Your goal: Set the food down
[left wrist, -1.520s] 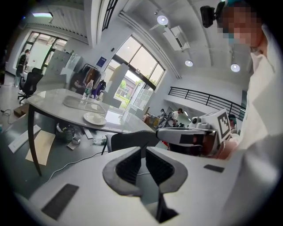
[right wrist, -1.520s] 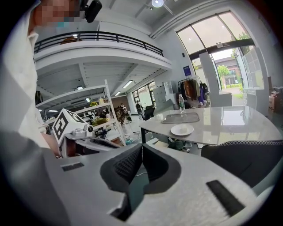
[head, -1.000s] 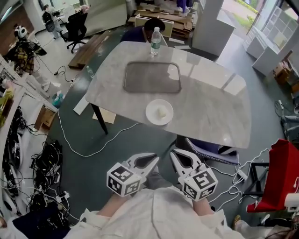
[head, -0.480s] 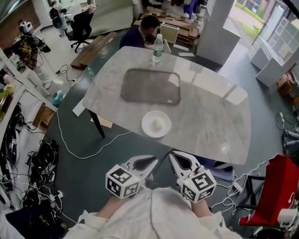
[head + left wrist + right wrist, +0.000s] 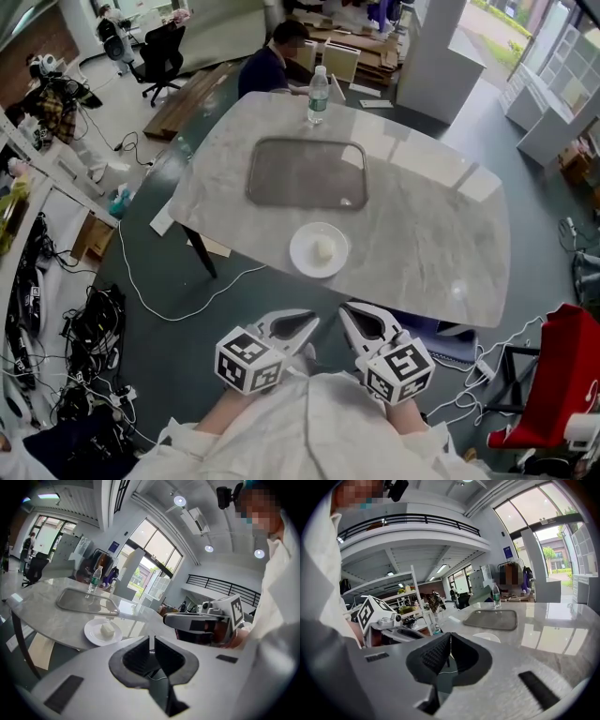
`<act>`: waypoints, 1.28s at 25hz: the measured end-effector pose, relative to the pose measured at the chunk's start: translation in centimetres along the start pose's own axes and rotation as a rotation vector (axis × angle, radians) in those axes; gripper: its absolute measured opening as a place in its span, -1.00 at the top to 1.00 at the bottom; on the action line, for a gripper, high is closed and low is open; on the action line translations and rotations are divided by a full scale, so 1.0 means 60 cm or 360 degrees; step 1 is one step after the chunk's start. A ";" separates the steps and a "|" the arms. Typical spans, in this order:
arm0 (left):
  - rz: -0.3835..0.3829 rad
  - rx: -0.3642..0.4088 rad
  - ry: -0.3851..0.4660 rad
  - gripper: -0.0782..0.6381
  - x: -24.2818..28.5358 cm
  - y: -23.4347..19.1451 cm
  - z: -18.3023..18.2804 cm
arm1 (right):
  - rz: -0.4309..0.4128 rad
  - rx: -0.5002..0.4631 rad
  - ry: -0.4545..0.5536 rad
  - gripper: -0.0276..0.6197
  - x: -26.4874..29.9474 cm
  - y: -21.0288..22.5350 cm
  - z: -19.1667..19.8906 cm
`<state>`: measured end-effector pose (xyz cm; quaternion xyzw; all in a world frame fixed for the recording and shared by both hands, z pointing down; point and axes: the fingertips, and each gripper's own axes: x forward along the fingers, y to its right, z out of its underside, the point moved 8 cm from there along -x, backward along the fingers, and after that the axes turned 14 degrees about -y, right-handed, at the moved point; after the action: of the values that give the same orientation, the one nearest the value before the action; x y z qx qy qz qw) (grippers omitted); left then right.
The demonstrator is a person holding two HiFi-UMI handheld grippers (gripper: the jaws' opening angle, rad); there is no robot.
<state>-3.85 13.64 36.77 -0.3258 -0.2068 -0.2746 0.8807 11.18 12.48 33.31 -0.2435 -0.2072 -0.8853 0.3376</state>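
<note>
On the worktop (image 5: 441, 234): a white plate (image 5: 302, 257) sits near the front edge.
Food (image 5: 324, 249): one pale piece lies on the plate, close to its middle.
Tray (image 5: 307, 173): grey, flat on the worktop just behind the plate, apart from it.
Bottle (image 5: 318, 94): upright at the far edge, beyond the tray.
Left tongs (image 5: 304, 324): jaws closed, nothing between them; held off the worktop, short of its front edge.
Right tongs (image 5: 351, 317): jaws closed, nothing gripped; just beside the left tongs, tips toward the plate.
</note>
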 end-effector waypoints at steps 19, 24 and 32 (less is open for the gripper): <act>0.0147 0.0098 -0.0019 0.67 -0.009 -0.133 -0.132 | 0.0131 0.0089 -0.0005 0.91 0.104 0.044 -0.111; 0.0164 0.0123 -0.0054 0.67 -0.010 -0.177 -0.150 | 0.0157 0.0104 0.0000 0.91 0.143 0.055 -0.135; 0.0233 0.0146 -0.0127 0.67 -0.003 -0.209 -0.153 | 0.0203 0.0177 -0.0012 0.91 0.173 0.058 -0.135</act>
<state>-10.02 -0.59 35.99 -0.3101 -0.2297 -0.1864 0.9035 4.45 0.62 33.49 -0.2403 -0.2415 -0.8483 0.4055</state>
